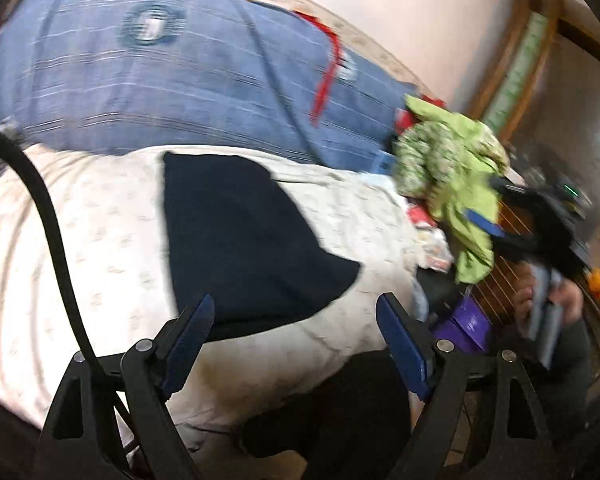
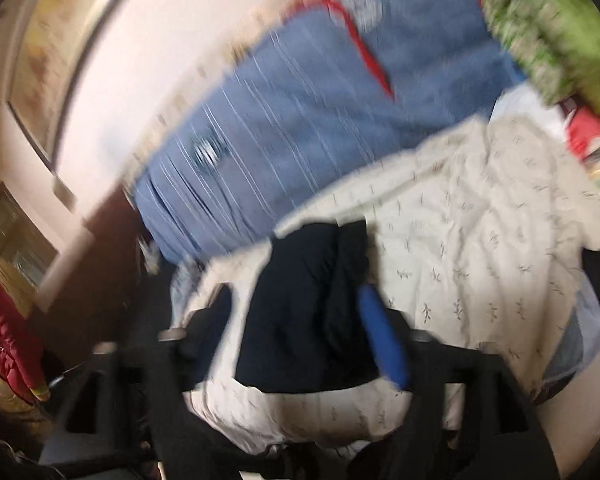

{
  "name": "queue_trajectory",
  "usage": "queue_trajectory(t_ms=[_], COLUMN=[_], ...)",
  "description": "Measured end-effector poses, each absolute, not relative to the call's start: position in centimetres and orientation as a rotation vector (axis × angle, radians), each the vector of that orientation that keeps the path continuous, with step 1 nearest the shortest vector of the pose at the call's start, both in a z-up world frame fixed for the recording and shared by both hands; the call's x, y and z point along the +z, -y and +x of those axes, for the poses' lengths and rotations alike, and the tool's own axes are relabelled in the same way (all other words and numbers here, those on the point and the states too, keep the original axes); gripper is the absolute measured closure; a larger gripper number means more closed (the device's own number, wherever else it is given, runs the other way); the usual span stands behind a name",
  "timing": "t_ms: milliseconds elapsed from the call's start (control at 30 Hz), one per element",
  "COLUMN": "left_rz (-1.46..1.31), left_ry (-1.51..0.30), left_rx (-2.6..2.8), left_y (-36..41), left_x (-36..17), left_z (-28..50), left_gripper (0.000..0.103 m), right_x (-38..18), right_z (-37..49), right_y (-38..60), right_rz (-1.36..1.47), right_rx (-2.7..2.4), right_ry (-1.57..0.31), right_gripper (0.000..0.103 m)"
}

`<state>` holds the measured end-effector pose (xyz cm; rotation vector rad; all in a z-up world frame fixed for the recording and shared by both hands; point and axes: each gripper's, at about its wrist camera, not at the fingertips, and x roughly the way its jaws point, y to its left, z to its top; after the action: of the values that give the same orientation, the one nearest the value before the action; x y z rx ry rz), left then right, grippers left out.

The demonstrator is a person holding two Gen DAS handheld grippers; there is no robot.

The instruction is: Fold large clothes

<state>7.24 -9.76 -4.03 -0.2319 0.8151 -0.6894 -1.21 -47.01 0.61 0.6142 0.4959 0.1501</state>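
Folded dark navy garment point(image 1: 244, 240) lies flat on the cream quilted bedspread with small leaf print point(image 1: 80, 240), in front of a blue striped pillow point(image 1: 160, 64); a heap of crumpled green patterned cloth point(image 1: 452, 176) sits off to one side, apart from it. Judged soft, limp and light: it should sag wherever unsupported and slide easily over the quilt, no fragility. Best hold looks like an edge or corner through all layers, one gripper at each end so the fold line stays straight. Left gripper point(image 1: 296, 336): blue-padded jaws spread wide, nothing between them, poised just short of the garment's near edge and angled down toward it. Right gripper point(image 2: 300, 340): heavily motion-blurred in its own view, jaws apart, garment lying under the gap but not pinched. In the left view, the right gripper is out beside the green heap, a hand point(image 1: 548, 304) on its handle.
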Motion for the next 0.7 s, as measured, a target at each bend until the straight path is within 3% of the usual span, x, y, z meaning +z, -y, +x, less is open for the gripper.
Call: queue_trajectory(t_ms=[133, 300, 400, 500, 533, 567, 600, 667, 700], left_rz=[-0.222, -0.246, -0.248, -0.251, -0.251, -0.253, -0.259, -0.271, -0.273], left_ry=[-0.854, -0.885, -0.889, -0.889, -0.890, -0.893, -0.900, -0.913, -0.919], left_rx=[-0.586, -0.497, -0.457, -0.449, -0.447, -0.448, -0.450, -0.453, -0.454], left_y=[8.1, 7.9, 7.9, 8.1, 8.3, 8.5, 8.8, 9.3, 9.5], left_x=[-6.0, -8.0, -8.4, -8.7, -8.7, -8.8, -9.0, -9.2, -9.4], left_z=[7.8, 9.9, 11.1, 12.0, 12.3, 12.6, 13.0, 13.6, 13.8], left_gripper=[0.020, 0.020, 0.020, 0.020, 0.020, 0.020, 0.020, 0.020, 0.020], right_x=[0.2, -4.1, -7.4, -9.7, -10.5, -11.1, -11.8, -13.6, -14.6], right_z=[-3.1, 0.4, 4.5, 7.4, 8.1, 8.6, 9.3, 10.6, 11.3], right_y=[45.5, 43.1, 40.6, 37.2, 36.0, 35.0, 34.1, 34.1, 34.7], right_rz=[0.714, 0.968, 0.989, 0.784, 0.755, 0.754, 0.759, 0.777, 0.777], right_rx=[0.245, 0.451, 0.412, 0.279, 0.326, 0.388, 0.440, 0.424, 0.370], right_ry=[-0.388, -0.329, -0.503, -0.707, -0.749, -0.772, -0.792, -0.848, -0.875], right_gripper=[0.021, 0.018, 0.018, 0.018, 0.023, 0.039, 0.047, 0.096, 0.098])
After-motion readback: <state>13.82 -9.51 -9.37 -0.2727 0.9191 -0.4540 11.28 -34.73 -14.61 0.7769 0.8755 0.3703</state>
